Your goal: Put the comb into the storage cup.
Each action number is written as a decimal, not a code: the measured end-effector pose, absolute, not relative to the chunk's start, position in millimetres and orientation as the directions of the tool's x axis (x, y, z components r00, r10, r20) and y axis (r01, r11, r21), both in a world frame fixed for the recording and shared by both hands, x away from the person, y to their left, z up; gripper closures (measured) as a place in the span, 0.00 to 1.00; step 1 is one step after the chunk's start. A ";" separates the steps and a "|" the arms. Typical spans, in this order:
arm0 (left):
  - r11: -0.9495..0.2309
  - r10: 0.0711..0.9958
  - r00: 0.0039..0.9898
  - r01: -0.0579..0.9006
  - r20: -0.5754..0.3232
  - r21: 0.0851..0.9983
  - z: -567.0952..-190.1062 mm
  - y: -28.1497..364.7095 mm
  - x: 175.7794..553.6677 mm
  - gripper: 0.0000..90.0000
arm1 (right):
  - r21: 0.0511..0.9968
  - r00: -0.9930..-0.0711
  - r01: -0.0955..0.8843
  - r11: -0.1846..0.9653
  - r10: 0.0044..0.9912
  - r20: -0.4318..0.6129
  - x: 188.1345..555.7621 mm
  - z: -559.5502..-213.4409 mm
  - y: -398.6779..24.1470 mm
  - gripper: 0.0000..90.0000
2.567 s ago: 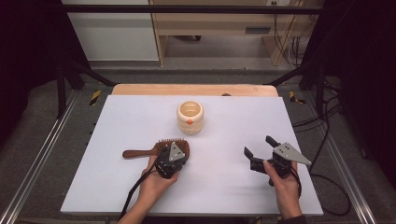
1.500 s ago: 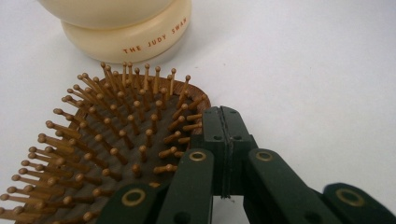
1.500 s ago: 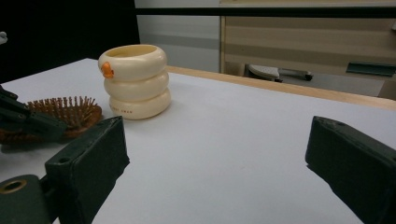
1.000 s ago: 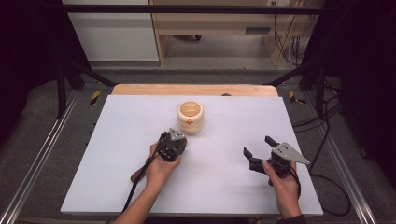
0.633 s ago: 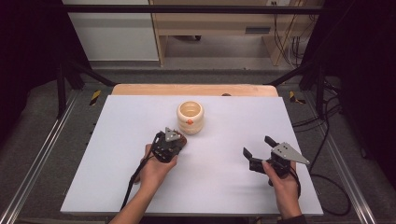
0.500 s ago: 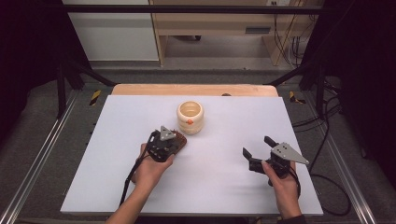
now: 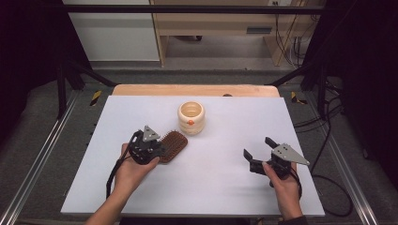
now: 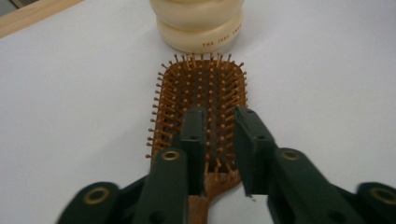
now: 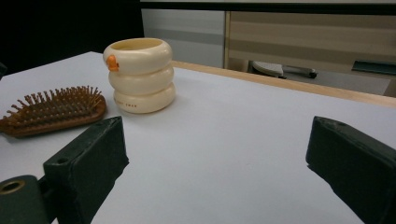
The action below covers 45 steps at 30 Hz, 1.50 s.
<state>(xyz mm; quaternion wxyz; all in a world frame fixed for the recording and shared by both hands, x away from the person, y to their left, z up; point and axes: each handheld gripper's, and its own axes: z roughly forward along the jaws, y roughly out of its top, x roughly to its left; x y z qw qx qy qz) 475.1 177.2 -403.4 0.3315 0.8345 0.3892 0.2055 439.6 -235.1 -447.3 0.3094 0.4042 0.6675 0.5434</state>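
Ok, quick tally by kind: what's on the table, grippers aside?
Brush: 1, brown, lying bristles up
Cup: 1, cream, ringed, upright
Total: 2

Hairbrush (image 7: 172, 146) lay on tabletop (image 7: 216, 187), just left & in front of ringed cup (image 7: 191, 118); right tool (image 7: 261, 155) further right.
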 end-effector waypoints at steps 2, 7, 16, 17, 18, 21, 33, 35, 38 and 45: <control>-0.484 0.788 0.610 0.523 0.088 0.702 -404.2 179.2 474.3 0.69 | 0.975 -0.482 0.204 0.082 0.876 0.027 439.5 -447.4 -235.0 0.06; -0.479 0.801 0.592 0.550 0.085 0.684 -407.9 187.3 475.0 0.42 | 0.974 -0.485 0.207 0.088 0.874 0.024 439.4 -447.7 -234.6 0.06; -0.467 0.812 0.584 0.621 0.026 0.630 -417.5 199.1 482.6 0.12 | 0.973 -0.489 0.212 0.087 0.872 0.028 439.5 -448.3 -233.7 0.06; -0.467 0.812 0.584 0.621 0.026 0.630 -417.5 199.1 482.6 0.11 | 0.973 -0.489 0.212 0.087 0.872 0.028 439.5 -448.3 -233.7 0.06; -0.475 0.808 0.589 0.633 0.019 0.611 -420.0 199.4 484.6 0.10 | 0.973 -0.488 0.214 0.086 0.872 0.030 439.5 -448.5 -233.3 0.06; -0.488 0.803 0.596 0.643 0.015 0.591 -422.2 199.8 486.0 0.08 | 0.973 -0.490 0.215 0.089 0.872 0.029 439.5 -448.7 -233.1 0.06; -0.523 0.797 0.604 0.682 0.010 0.511 -435.5 202.1 492.2 0.08 | 0.971 -0.493 0.219 0.097 0.870 0.025 439.9 -449.4 -232.4 0.05; -0.527 0.797 0.604 0.686 0.012 0.502 -437.1 202.4 492.7 0.08 | 0.970 -0.494 0.221 0.097 0.869 0.025 440.1 -449.6 -232.3 0.06; -0.538 0.790 0.613 0.691 0.004 0.483 -439.9 201.6 492.8 0.08 | 0.970 -0.495 0.222 0.098 0.869 0.026 440.0 -449.7 -232.0 0.05; -0.545 0.788 0.616 0.691 0.008 0.474 -441.9 198.4 492.5 0.12 | 0.970 -0.497 0.223 0.100 0.868 0.025 440.2 -450.0 -232.0 0.05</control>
